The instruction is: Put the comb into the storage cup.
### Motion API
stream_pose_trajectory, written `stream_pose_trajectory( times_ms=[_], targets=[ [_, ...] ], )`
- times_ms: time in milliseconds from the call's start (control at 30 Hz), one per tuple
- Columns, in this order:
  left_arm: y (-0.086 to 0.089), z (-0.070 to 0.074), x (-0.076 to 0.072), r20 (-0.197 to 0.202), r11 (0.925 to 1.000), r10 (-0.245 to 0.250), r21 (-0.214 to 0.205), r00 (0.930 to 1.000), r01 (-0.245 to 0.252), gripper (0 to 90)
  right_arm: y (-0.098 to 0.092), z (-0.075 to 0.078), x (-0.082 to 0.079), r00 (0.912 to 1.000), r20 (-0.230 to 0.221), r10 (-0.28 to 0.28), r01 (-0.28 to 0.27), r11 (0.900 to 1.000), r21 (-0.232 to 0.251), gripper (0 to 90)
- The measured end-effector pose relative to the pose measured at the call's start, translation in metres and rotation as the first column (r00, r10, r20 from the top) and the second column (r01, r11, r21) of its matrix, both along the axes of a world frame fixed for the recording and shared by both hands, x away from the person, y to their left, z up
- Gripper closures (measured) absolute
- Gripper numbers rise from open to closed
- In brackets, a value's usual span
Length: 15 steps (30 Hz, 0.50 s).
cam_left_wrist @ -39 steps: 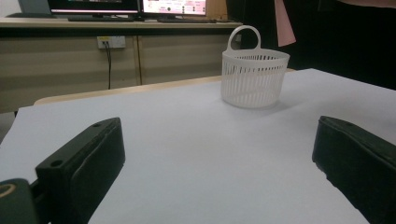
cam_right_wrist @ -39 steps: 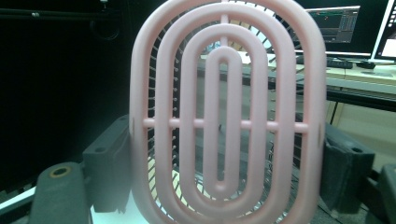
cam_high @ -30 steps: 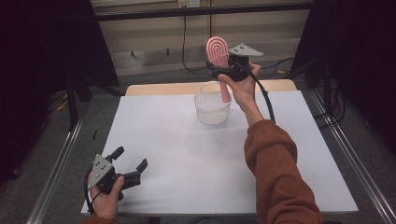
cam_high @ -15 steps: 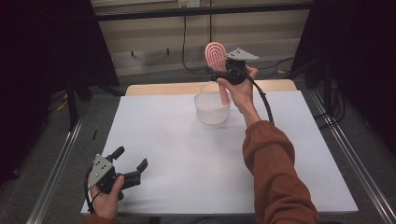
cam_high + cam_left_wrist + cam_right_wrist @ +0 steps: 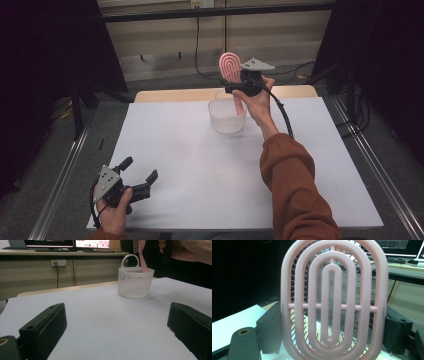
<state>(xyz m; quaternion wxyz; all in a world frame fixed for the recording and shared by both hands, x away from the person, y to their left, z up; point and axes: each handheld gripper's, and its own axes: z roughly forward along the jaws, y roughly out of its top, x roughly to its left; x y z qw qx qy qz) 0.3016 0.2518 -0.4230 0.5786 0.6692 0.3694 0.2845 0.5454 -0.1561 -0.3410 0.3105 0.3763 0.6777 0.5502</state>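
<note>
White table [image 5: 190, 150], 2 lit monitors [image 5: 67, 243]

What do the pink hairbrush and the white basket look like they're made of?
Pink hairbrush: likely moulded plastic, matte and smooth, with an open vented back; thin bristles behind it, possibly metal or nylon. White basket: likely thin plastic, slightly translucent, with slotted walls and a moulded loop handle.
</note>
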Motion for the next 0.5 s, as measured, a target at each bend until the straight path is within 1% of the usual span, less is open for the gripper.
stream_pose_trajectory(
  times_ms=[67, 133, 167, 233, 300, 333, 367, 500],
  targets=[
    [-0.001, 0.000, 0.000, 0.000, 1.0000, 0.003, -0.006, 1.0000, -0.003, 2.6, -0.001, -0.002, -0.001, 1.0000, -0.006, -0.004, 0.004, 1.0000, 0.007, 19.2],
    [-0.001, 0.000, 0.000, 0.001, 1.0000, -0.002, -0.001, 1.0000, 0.002, 2.6, -0.002, -0.003, -0.001, 1.0000, -0.008, -0.004, 0.004, 1.0000, 0.007, 19.2],
    [0.000, 0.000, 0.000, 0.002, 1.0000, -0.003, 0.005, 1.0000, 0.003, 2.7, -0.002, -0.004, -0.001, 1.0000, -0.007, -0.006, 0.006, 1.0000, 0.005, 19.2],
    [-0.001, 0.000, 0.000, 0.000, 1.0000, -0.001, -0.005, 1.0000, 0.001, 2.6, -0.003, -0.005, -0.003, 1.0000, -0.007, -0.004, 0.004, 1.0000, 0.002, 19.2],
    [-0.001, 0.000, 0.000, 0.002, 1.0000, 0.002, -0.005, 1.0000, -0.002, 2.6, -0.004, -0.007, -0.005, 0.9999, -0.010, -0.009, 0.009, 1.0000, -0.001, 19.2],
    [0.000, 0.000, 0.000, 0.002, 1.0000, -0.001, 0.002, 1.0000, 0.001, 2.6, -0.004, -0.008, -0.006, 0.9999, -0.006, -0.009, 0.009, 1.0000, -0.002, 19.2],
    [-0.001, 0.000, 0.000, 0.001, 1.0000, -0.001, -0.003, 1.0000, 0.001, 2.7, -0.003, -0.009, -0.007, 0.9999, -0.007, -0.010, 0.010, 1.0000, -0.001, 19.2],
    [-0.001, 0.000, 0.000, 0.002, 1.0000, -0.005, 0.001, 1.0000, 0.005, 2.7, -0.004, -0.013, -0.010, 0.9999, -0.011, -0.010, 0.010, 0.9999, -0.002, 19.2]
  ],
)
